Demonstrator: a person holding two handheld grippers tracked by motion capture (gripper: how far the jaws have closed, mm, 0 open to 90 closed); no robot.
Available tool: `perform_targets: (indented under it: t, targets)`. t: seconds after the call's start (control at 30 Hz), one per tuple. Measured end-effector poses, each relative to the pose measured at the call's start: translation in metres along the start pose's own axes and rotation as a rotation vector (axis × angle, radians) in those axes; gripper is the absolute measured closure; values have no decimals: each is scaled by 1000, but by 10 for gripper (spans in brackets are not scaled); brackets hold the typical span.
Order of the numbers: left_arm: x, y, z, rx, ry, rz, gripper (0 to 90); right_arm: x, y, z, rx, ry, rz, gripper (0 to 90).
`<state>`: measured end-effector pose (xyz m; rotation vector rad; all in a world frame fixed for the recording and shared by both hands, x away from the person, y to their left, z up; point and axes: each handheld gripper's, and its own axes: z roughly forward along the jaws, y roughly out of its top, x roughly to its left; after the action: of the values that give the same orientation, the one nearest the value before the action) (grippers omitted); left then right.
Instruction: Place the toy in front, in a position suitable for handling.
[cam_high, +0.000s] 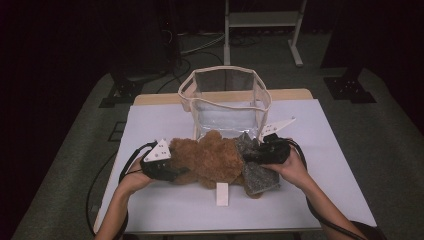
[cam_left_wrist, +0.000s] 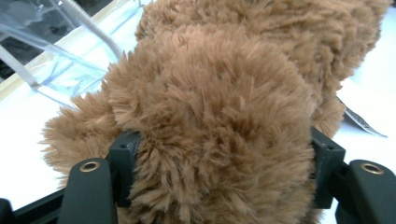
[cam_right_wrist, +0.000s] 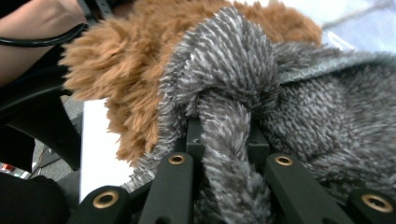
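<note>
My left gripper (cam_left_wrist: 219, 172) clamped on the brown plush toy (cam_left_wrist: 219, 102), my right gripper (cam_right_wrist: 224, 154) pinching grey fleece (cam_right_wrist: 327, 116) at the toy's three o'clock side

A clear plastic tote bag (cam_high: 226, 102) with cream webbing trim stands open and upright at the far middle of the table (cam_high: 160, 205), which wears a white cover. A small white tag (cam_high: 222, 194) lies flat on that cover near the front edge. Beyond the table, a pale metal frame (cam_high: 262, 27) stands on the grey floor, and black cables (cam_high: 185, 55) trail across the floor near it at the left.
</note>
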<state>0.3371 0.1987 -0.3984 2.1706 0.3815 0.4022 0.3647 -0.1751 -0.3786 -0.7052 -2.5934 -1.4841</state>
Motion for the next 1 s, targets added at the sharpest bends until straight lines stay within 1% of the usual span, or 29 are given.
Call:
perform_targets:
  t: [0.07,0.2,0.3,0.37,0.4,0.43,0.5,0.53,0.57,0.6,0.63,0.67,0.7,0.77,0.8,0.83,0.9,0.93,1.0]
  targets:
    - [-2,2,-2,10,-17,-7,331,4,2,-3,-2,12,-7,776]
    - [-14,7,-12,22,-91,-7,335,12,3,-8,-17,31,-10,777]
    - [-18,7,-19,51,-119,-5,333,21,3,-11,-15,35,-27,777]
    - [-17,4,-18,69,-110,-3,323,23,0,-9,-1,29,-37,776]
    - [-16,4,-18,72,-109,-5,292,21,-3,-6,-3,30,-25,776]
    - [-15,3,-18,68,-95,-7,255,18,-6,-5,-8,34,-11,776]
    - [-15,5,-20,57,-66,7,184,12,-13,-6,-16,34,19,776]
    - [-16,6,-20,51,-69,12,141,10,-16,-8,-17,27,26,776]
    - [-17,7,-21,36,-66,27,117,9,-19,-11,-23,20,32,775]
    - [-18,9,-21,30,-64,37,111,8,-21,-15,-28,16,39,774]
    - [-20,11,-21,22,-67,61,111,7,-23,-18,-28,11,41,774]
    - [-20,12,-21,22,-67,68,121,6,-26,-22,-27,5,46,774]
    - [-19,13,-20,33,-68,69,141,7,-28,-24,-27,3,52,774]
    - [-17,13,-18,48,-55,87,184,8,-34,-29,-22,12,51,773]
    - [-17,13,-17,46,-51,82,208,11,-36,-29,-15,14,39,772]
    - [-17,13,-16,45,-45,76,213,13,-37,-29,-12,19,38,771]
    - [-17,16,-16,47,-48,80,212,16,-37,-26,-18,31,31,771]
    - [-17,18,-16,48,-47,90,203,16,-36,-23,-22,32,30,771]
    - [-22,27,-16,52,-47,122,194,15,-34,-18,-29,39,35,771]
